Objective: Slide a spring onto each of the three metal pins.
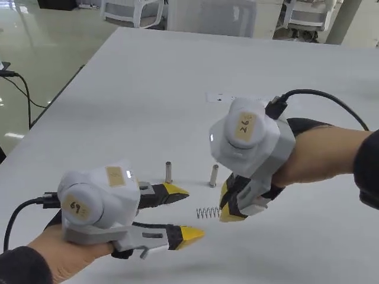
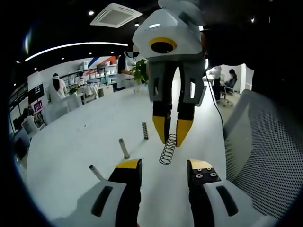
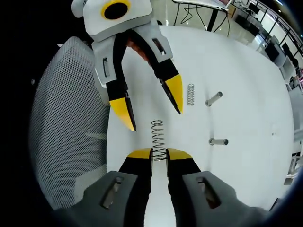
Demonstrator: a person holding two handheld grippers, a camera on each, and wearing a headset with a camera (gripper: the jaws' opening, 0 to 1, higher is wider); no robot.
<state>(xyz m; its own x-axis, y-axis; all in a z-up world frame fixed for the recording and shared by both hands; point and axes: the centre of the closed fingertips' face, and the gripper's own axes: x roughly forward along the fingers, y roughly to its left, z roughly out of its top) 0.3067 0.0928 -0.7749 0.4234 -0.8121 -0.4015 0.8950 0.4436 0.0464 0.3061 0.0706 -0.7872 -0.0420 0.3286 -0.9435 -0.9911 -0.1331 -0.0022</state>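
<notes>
Spring (image 3: 158, 135) I pinched by one end in the right gripper (image 3: 159, 153), its length free for a pin (image 1: 214, 176), while the left gripper (image 1: 188, 213) stood with jaws open.

Spring (image 1: 206, 212) end behind right tool (image 1: 229, 215)

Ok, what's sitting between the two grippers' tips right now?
A spring: the right gripper pinches one end, and its free end reaches toward the open left gripper over bare table. The right gripper view shows it best.

Spring (image 1: 207, 212) on the table (image 1: 148, 89), between left tool (image 1: 190, 213) and right tool (image 1: 230, 216); pins (image 1: 214, 176) behind.
</notes>
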